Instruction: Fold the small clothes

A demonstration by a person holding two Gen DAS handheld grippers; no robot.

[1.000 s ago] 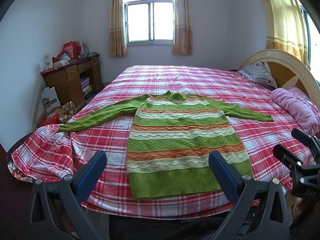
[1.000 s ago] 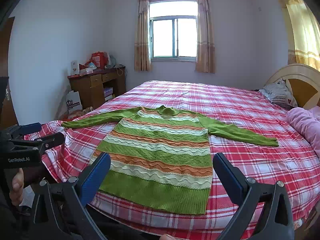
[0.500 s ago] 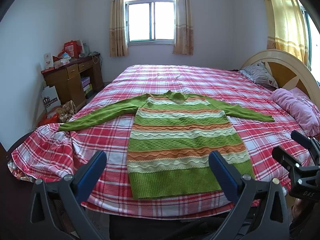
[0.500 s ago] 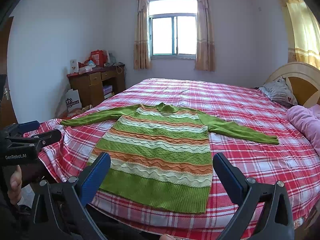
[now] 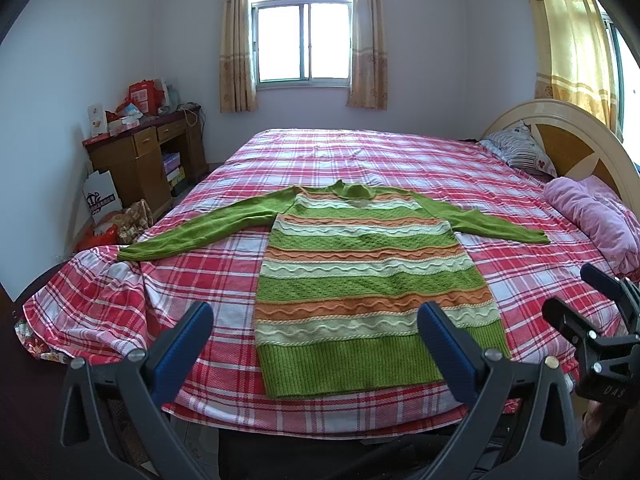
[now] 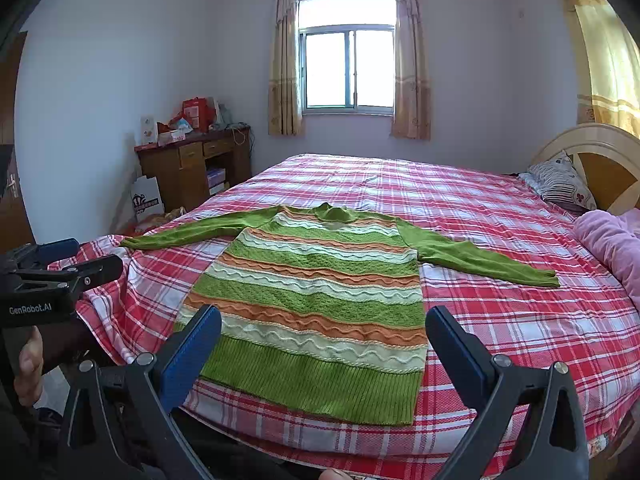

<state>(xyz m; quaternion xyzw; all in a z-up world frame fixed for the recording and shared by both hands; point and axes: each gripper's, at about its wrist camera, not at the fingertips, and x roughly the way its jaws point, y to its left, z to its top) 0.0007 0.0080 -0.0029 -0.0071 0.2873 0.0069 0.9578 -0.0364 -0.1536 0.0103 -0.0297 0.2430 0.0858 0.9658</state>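
Note:
A small green sweater [image 5: 368,272] with orange and cream wavy stripes lies flat on the red plaid bed [image 5: 360,152], both sleeves spread out, hem toward me. It also shows in the right wrist view [image 6: 316,300]. My left gripper [image 5: 316,344] is open and empty, held off the bed's near edge in front of the hem. My right gripper [image 6: 324,352] is open and empty, also in front of the hem. The right gripper shows at the right of the left wrist view [image 5: 592,320], and the left gripper at the left of the right wrist view [image 6: 64,264].
A pink blanket [image 5: 592,216] and a striped pillow [image 5: 520,152] lie by the headboard [image 5: 568,136] at right. A wooden desk [image 5: 144,156] with clutter, bags on the floor beside it, stands left of the bed. A curtained window [image 5: 304,40] is behind.
Both grippers have stayed almost still; the right wrist view has dropped slightly toward the bed. The sweater has not moved.

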